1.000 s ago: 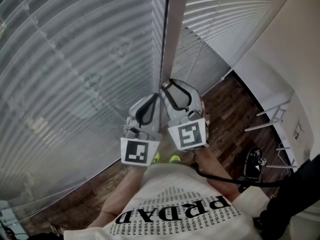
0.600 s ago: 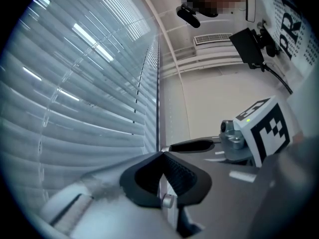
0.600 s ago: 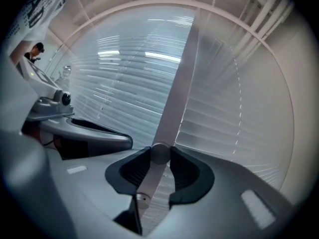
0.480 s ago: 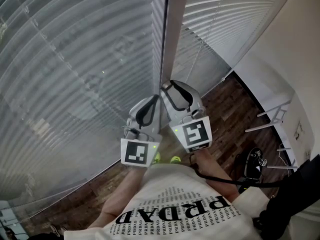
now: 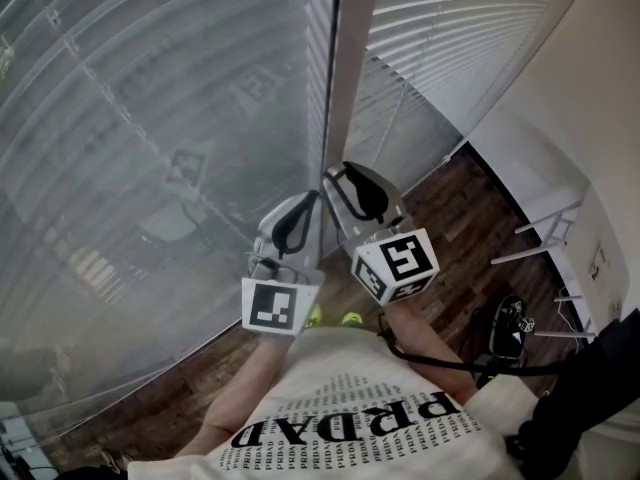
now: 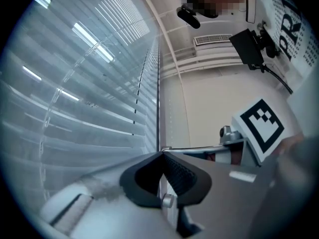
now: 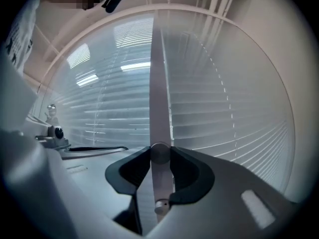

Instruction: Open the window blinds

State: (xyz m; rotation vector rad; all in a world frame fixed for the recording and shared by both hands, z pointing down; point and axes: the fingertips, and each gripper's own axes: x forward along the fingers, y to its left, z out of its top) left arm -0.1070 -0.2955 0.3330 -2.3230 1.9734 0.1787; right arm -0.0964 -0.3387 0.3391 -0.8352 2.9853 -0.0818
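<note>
Head view, looking steeply down at two slatted window blinds that meet at a pale upright post [image 5: 350, 68] above a wooden floor [image 5: 470, 228]. The left blind [image 5: 150, 148] looks grey and partly see-through, with dim shapes showing between its slats. The right blind [image 5: 450, 28] reads as solid white.

The person holds both tools up against the post, side by side. The right tool [image 5: 330, 173] is closed narrowly on a small round grey end, which appears to be the blind's tilt wand [image 7: 160, 152] seen end-on. Its marker cube is turned at an angle. The left tool [image 5: 318, 194] has its jaws pressed together at the tips beside the post. Whether a thin cord sits between them cannot be made out.

The step in hand seems to be twisting the wand to tilt the slats. Doing it well likely means a firm grip, turning along the wand's own axis, and not pulling it sideways.
</note>
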